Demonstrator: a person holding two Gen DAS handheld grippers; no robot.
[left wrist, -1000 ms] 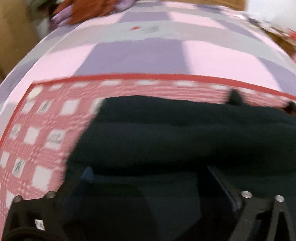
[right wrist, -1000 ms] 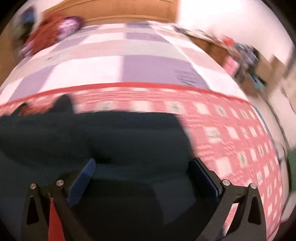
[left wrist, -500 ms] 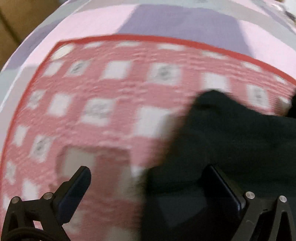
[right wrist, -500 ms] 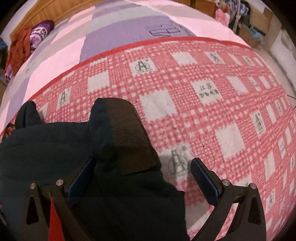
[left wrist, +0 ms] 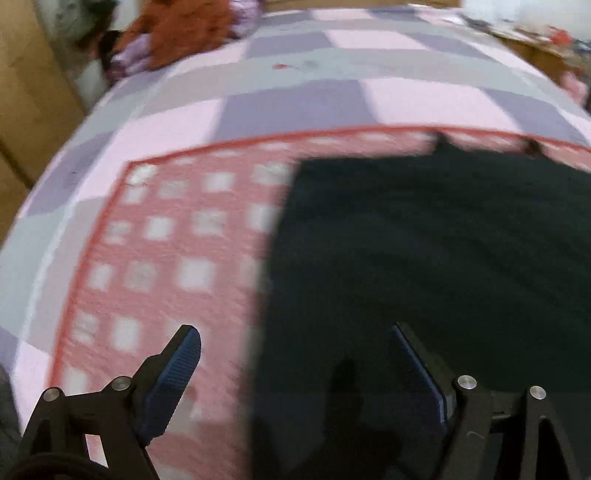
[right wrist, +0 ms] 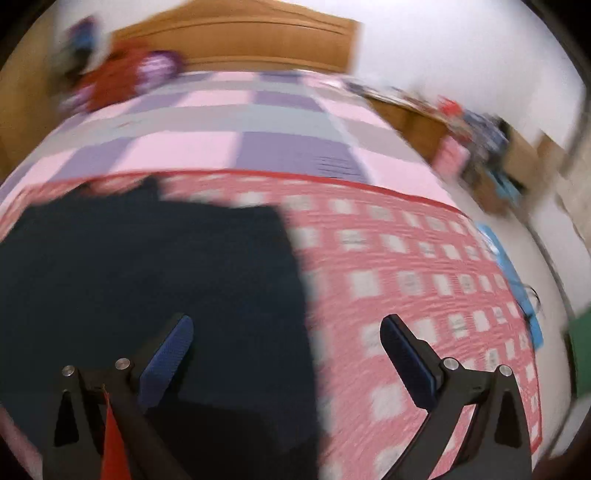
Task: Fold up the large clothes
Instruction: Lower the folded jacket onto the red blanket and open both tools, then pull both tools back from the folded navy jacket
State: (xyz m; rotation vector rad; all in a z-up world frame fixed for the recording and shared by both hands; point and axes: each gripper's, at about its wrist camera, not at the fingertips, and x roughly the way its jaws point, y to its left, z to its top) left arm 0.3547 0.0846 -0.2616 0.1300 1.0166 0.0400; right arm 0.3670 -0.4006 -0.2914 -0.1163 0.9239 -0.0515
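A large dark garment (left wrist: 424,258) lies flat on a red-and-white checked blanket (left wrist: 166,258); it also shows in the right wrist view (right wrist: 147,277). My left gripper (left wrist: 295,369) is open and empty, above the garment's left edge. My right gripper (right wrist: 288,354) is open and empty, above the garment's right edge. Both views are blurred by motion.
The blanket (right wrist: 406,277) lies on a bed with a pink, purple and grey checked cover (right wrist: 236,147). Red and purple clothes (left wrist: 177,33) are piled at the bed's far left. A wooden headboard (right wrist: 236,40) and cluttered furniture (right wrist: 472,140) stand beyond.
Both grippers have pulled back and risen from close over the garment. The garment now lies flat, and its cuffed end seen earlier is no longer folded up in front.
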